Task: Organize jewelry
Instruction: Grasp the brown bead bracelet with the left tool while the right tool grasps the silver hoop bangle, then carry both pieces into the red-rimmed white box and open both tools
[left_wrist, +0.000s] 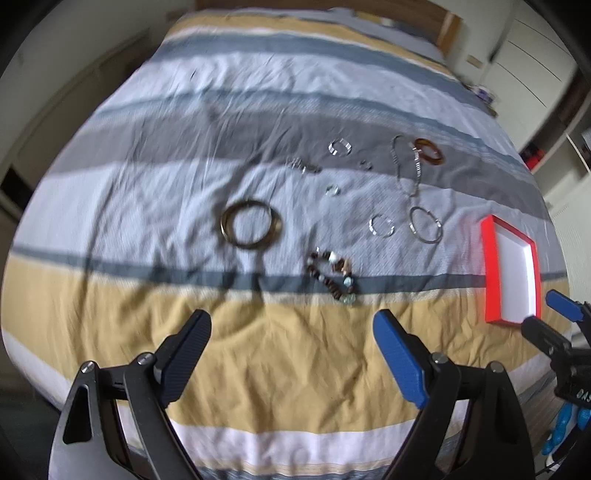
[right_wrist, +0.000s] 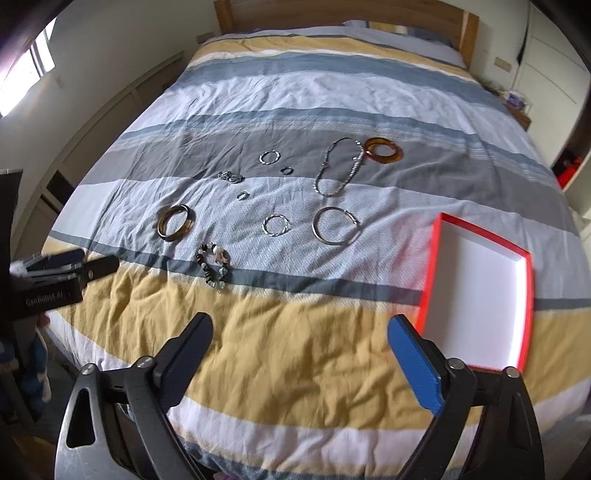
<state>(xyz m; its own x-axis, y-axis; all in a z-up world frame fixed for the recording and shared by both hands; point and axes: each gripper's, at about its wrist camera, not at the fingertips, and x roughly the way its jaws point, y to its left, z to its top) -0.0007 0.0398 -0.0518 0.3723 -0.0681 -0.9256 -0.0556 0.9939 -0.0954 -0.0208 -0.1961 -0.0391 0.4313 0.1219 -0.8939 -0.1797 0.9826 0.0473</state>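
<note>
Jewelry lies spread on a striped bed cover: a brown bangle, a beaded bracelet, a large silver hoop, a twisted silver ring, a chain necklace, an amber bangle and small rings. A red tray with a white inside lies at the right. My left gripper is open and empty above the yellow stripe, short of the beaded bracelet. My right gripper is open and empty beside the tray's near left corner.
The bed fills both views, with a wooden headboard at the far end. White cupboards stand at the right and a wall with panels at the left. The tray also shows in the left wrist view.
</note>
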